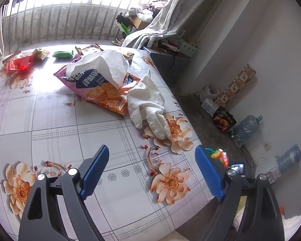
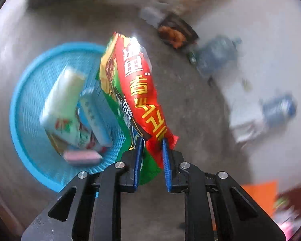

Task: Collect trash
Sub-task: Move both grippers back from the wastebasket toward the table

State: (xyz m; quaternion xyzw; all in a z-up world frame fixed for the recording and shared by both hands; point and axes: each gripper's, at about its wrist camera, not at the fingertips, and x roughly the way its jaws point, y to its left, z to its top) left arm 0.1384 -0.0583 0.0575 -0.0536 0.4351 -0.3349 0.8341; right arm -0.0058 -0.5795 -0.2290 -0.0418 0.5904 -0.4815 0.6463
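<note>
The right gripper (image 2: 151, 156) clamps a red-and-green crinkly snack wrapper (image 2: 138, 92) beside the part-filled round blue mesh basket (image 2: 22, 108); the left gripper (image 1: 150, 170) gapes empty above the floral tablecloth (image 1: 60, 120), where a purple chip bag (image 1: 102, 90) and crumpled white tissues (image 1: 148, 102) remain.

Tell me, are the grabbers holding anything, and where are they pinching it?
The right gripper pinches a red and green snack bag by its bottom edge, above the blue basket. The left gripper is open and holds nothing.

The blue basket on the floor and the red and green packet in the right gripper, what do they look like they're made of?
Blue basket: seemingly moulded plastic, matte, with a fine mesh wall and solid rim. Red and green packet, pinched in the right gripper: probably thin plastic or foil film, glossy, judging by its creases and bright glare. Motion blur leaves both uncertain.
</note>
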